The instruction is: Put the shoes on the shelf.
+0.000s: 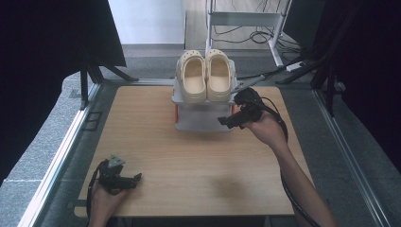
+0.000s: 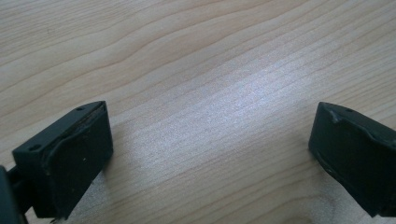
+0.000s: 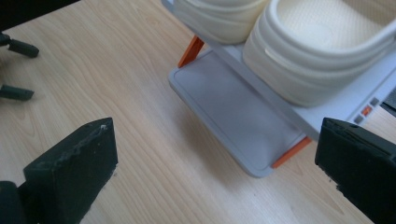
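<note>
Your left gripper [image 1: 135, 178] rests at the table's [image 1: 189, 165] near-left corner, jaws apart on bare wood. Your right gripper [image 1: 222, 121] hovers jaws apart; the grey shoe rack [image 1: 201, 120] sits just at its 11 o'clock, cream clogs [image 1: 204, 75] on top.

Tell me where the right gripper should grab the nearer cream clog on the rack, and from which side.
Probably the heel rim of the right clog. It faces the open right gripper, which hovers just below and in front of the rack. Come in from the person's side: the thin raised rim fits between the jaws, while the rounded toe points away.
</note>
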Available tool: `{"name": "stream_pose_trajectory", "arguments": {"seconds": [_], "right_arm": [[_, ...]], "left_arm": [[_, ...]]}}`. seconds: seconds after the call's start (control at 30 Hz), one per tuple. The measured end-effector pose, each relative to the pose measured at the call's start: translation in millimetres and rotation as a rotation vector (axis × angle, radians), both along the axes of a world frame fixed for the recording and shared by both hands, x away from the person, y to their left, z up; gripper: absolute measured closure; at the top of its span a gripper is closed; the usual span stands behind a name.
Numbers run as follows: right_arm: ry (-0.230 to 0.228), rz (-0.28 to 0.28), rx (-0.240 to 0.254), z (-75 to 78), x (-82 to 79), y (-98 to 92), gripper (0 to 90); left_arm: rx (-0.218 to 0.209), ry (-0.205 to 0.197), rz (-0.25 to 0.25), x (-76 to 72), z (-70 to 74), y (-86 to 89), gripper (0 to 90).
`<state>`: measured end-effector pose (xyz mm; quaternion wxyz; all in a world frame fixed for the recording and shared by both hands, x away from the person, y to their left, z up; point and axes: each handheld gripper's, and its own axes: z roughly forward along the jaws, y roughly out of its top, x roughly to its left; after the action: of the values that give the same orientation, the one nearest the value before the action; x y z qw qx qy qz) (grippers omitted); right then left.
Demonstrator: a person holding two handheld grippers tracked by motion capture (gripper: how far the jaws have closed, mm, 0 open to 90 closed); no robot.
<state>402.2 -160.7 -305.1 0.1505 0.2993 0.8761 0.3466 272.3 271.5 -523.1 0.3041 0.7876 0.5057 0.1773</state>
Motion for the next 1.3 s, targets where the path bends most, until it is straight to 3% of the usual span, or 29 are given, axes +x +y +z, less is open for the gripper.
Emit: {"name": "stream_pose_trajectory", "arguments": {"seconds": [0.43, 0.67, 0.9, 1.3], "right_arm": [[-0.028, -0.03, -0.001, -5.3, -28.0, -38.7, 0.0], [-0.032, -0.077, 0.022, -17.1, -41.6, -61.3, 0.0], [-0.036, -0.101, 0.015, -42.3, -51.8, -74.6, 0.0], [-0.024, -0.103, 0.008, -97.0, -64.5, -76.7, 0.0]], "left_arm": [[0.0, -0.001, 0.001, 0.0, 0.0, -0.1, 0.0], [0.0, 0.0, 0.006, -0.2, 0.0, -0.5, 0.0], [0.0, 0.002, 0.006, -0.3, 0.1, -0.6, 0.0], [0.0, 0.003, 0.01, -0.7, 0.2, -0.9, 0.0]]}}
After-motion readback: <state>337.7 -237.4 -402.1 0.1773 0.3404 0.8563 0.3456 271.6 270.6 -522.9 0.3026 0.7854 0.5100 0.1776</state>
